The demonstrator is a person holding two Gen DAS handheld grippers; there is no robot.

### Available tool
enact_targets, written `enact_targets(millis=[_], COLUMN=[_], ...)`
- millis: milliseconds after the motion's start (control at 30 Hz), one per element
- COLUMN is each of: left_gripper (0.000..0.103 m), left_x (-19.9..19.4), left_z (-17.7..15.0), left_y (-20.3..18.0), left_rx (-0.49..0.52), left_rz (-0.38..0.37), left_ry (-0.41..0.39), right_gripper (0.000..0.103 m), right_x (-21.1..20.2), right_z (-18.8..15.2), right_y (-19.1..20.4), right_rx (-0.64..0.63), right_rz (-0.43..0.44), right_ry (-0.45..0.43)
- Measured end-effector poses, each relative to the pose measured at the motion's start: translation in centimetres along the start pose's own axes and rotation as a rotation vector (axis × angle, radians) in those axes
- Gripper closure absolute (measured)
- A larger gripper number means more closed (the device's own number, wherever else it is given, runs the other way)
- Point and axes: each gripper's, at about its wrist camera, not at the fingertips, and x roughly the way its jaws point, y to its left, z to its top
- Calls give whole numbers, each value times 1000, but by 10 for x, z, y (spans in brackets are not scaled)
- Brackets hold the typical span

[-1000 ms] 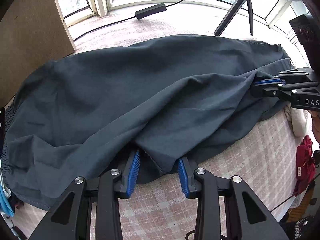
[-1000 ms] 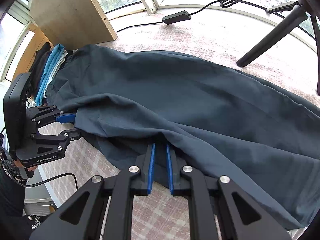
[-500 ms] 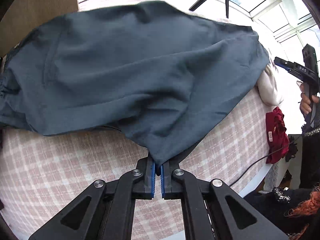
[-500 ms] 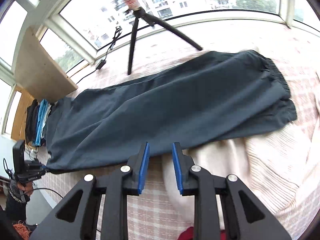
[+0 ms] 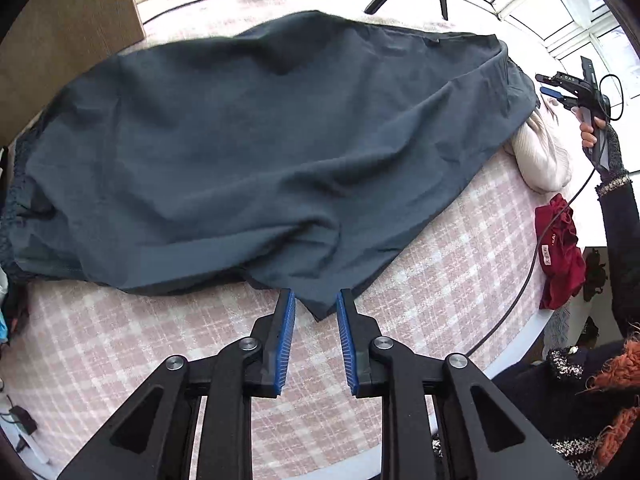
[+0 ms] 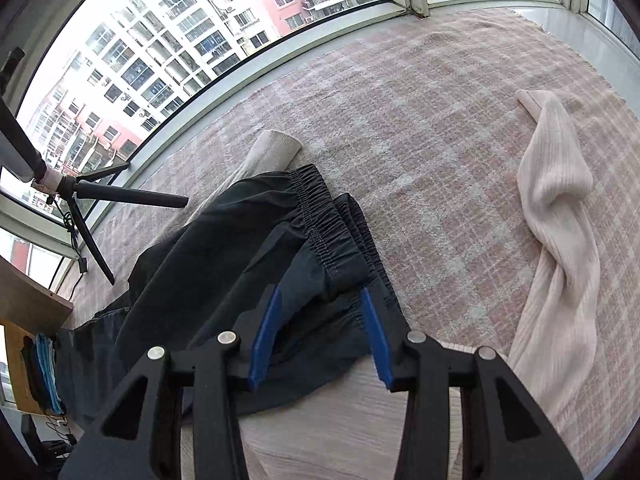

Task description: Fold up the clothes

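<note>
Trousers (image 5: 260, 152), dark slate, lie folded lengthwise across the pink checked tablecloth (image 5: 120, 352), elastic waistband (image 6: 320, 216) at 3 o'clock in the left view. Left gripper (image 5: 316, 340) is opening, a fabric corner loose between its blue pads, not pinched. Right gripper (image 6: 320, 336) hangs over the waistband, jaws opening, gripping nothing. One long fold looks done; crosswise folds remain, I judge. A cream ribbed garment (image 6: 556, 216) and a red garment (image 5: 560, 256) wait at the 3 o'clock edge

Daylight pours through a curved bay window (image 6: 224, 60) with pink and white apartment blocks (image 6: 168, 40) outside. A pink plaid cloth (image 6: 420, 120) covers the table, a wooden board (image 5: 60, 32) leaning at its far left corner.
</note>
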Motion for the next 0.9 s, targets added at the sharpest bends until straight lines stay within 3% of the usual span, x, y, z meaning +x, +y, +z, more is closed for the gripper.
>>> enact_targets(millis=[100,300,333,367,400,533,667,767,800,900], left_gripper=[77,77,77,77,77,77,77,65,65,66], left_x=[-8,17,22,25,30,48,66,81,86,102], left_z=[30,99,110,120,127,151,172,186,191,202], left_y=[16,21,22,24,26,22,14,6,4,3], left_rx=[28,93,90,80,73,100,156,197,207,215], left_rz=[72,101,94,86,80,116,129,157,168,184], left_ry=[-38,-91,-104,-118,-130,-150,-141,-136,-133,-111], right_gripper=[62,63,69,94,101,101,101,99,96,65], right_x=[23,19,22,25,28,5,-33,-31,-30,-23], right_z=[4,1,1,1,1,-9,-26,-35,-36,-31], right_y=[-5,6,10,13,17,24,2,-1,-2,-3], right_rx=[90,86,73,61,48,11,67,33,43,67], right_rz=[21,88,74,60,46,6,-25,-44,-59,-24], right_ry=[67,28,34,41,48,-34,-101,-56,-44,-38])
